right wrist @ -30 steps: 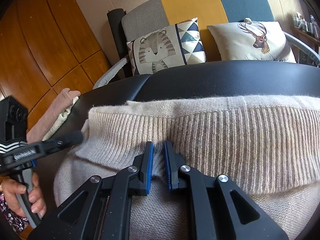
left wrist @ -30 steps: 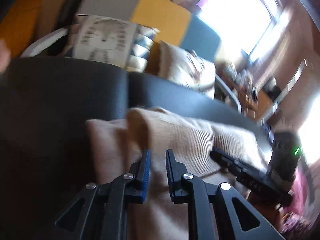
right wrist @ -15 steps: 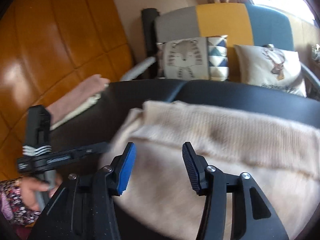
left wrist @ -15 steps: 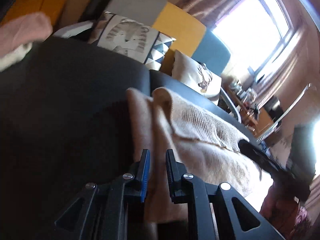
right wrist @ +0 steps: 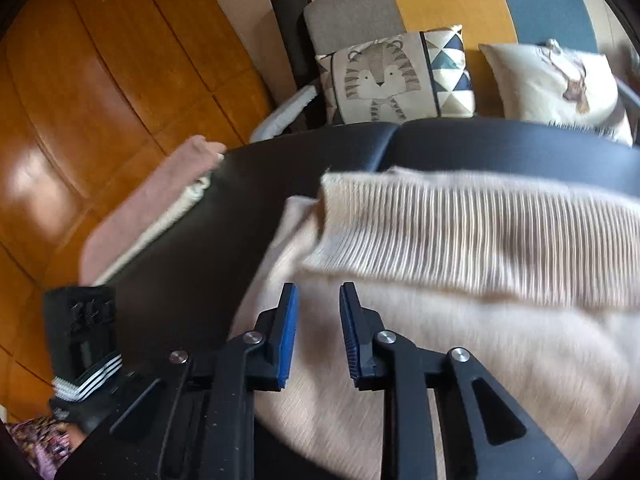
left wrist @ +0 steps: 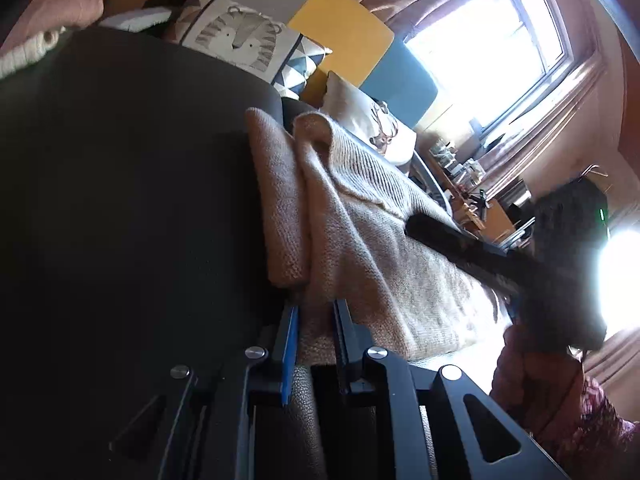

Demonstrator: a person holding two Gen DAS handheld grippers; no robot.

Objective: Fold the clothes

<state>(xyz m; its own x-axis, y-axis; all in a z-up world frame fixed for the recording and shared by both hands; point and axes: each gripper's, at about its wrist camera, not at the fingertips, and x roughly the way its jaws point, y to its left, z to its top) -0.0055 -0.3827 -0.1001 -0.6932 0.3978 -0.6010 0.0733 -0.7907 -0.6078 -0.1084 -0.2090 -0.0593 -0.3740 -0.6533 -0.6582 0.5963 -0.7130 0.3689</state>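
Note:
A beige knit sweater (left wrist: 360,220) lies folded on a black leather surface (left wrist: 140,160), its ribbed hem (right wrist: 460,240) turned over the top. My left gripper (left wrist: 314,308) is shut on the sweater's near left edge, with fabric bunched between the blue pads. My right gripper (right wrist: 319,292) hovers over the sweater's left part, its jaws a narrow gap apart with nothing held between them. In the left wrist view the right gripper (left wrist: 460,244) reaches across the sweater from the right. The left gripper's body (right wrist: 80,340) shows at the lower left of the right wrist view.
A folded pink and white stack (right wrist: 152,204) sits at the left end of the black surface. Behind it stands a sofa with a tiger cushion (right wrist: 384,76) and a deer cushion (right wrist: 560,80). A person's hand (left wrist: 532,360) holds the right gripper. Wooden panelling (right wrist: 100,80) lies left.
My right gripper let go of the ribbed hem, opened wide, then narrowed its jaws again and swung left. My left gripper kept its hold and drew back toward the sweater's near edge.

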